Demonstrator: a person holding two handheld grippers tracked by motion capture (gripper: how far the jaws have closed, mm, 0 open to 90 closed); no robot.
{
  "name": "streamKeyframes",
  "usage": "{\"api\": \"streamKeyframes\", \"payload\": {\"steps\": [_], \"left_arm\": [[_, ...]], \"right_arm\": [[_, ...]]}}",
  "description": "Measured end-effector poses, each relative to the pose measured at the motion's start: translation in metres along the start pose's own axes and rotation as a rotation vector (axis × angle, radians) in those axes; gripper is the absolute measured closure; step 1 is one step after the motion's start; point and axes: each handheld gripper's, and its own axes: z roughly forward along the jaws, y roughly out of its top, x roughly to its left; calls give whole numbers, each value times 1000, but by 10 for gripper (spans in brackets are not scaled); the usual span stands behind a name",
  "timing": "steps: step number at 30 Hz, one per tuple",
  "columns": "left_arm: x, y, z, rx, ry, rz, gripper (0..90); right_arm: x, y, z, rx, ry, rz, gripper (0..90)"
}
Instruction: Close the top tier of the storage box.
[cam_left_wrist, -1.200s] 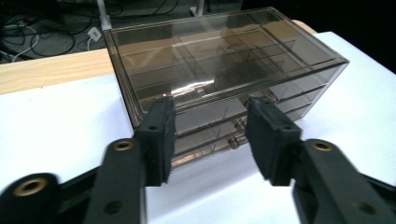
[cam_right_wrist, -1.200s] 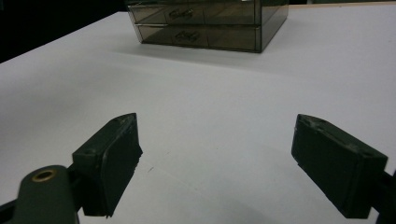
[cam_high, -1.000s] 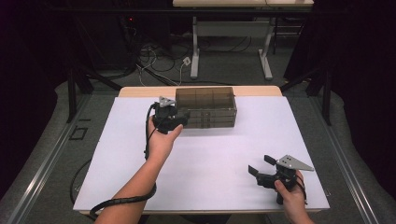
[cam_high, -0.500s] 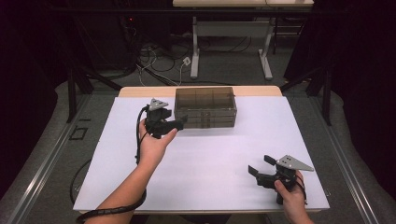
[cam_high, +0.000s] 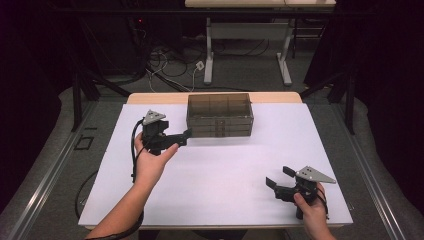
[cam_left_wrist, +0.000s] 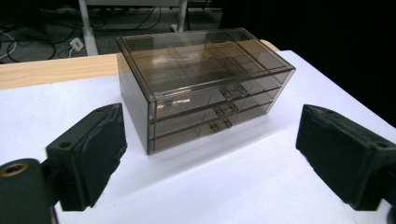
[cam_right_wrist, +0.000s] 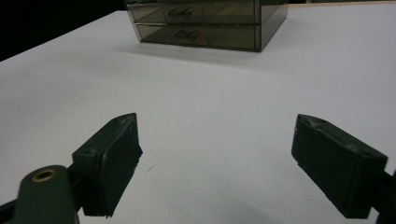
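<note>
my right claw (cam_high: 278, 183) sits at about five o'clock on the white bench (cam_high: 220, 170), jaws spread and empty, pointed toward the drawers. up at ten o'clock my left claw (cam_high: 185, 135) has pulled back leftward off the smoky plastic drawer box (cam_high: 219, 115) since a second ago, and its jaws have just been opening; now they stand wide with nothing between them. the box stays at twelve o'clock by the far edge, all three drawers looking shut. i'd judge that contact finished and the left hand free for a fresh approach.
</note>
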Motion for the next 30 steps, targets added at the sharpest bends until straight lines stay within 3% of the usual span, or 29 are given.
{"api": "streamKeyframes", "payload": {"steps": [4, 5, 8, 21, 30], "left_arm": [[2, -6, -8, -24, 5, -9, 4], [2, -8, -10, -31, 0, -25, 3], [4, -13, -15, -29, -5, -22, 3], [7, -31, -34, -39, -45, 25, 3], [15, -49, -53, -54, -47, 66, 3]], "right_arm": [[0, 0, 0, 1, 0, 0, 149], [0, 0, 0, 1, 0, 0, 148], [0, 0, 0, 1, 1, -5, 149], [0, 0, 0, 2, 0, 0, 149], [1, 0, 0, 3, -3, -1, 149]]}}
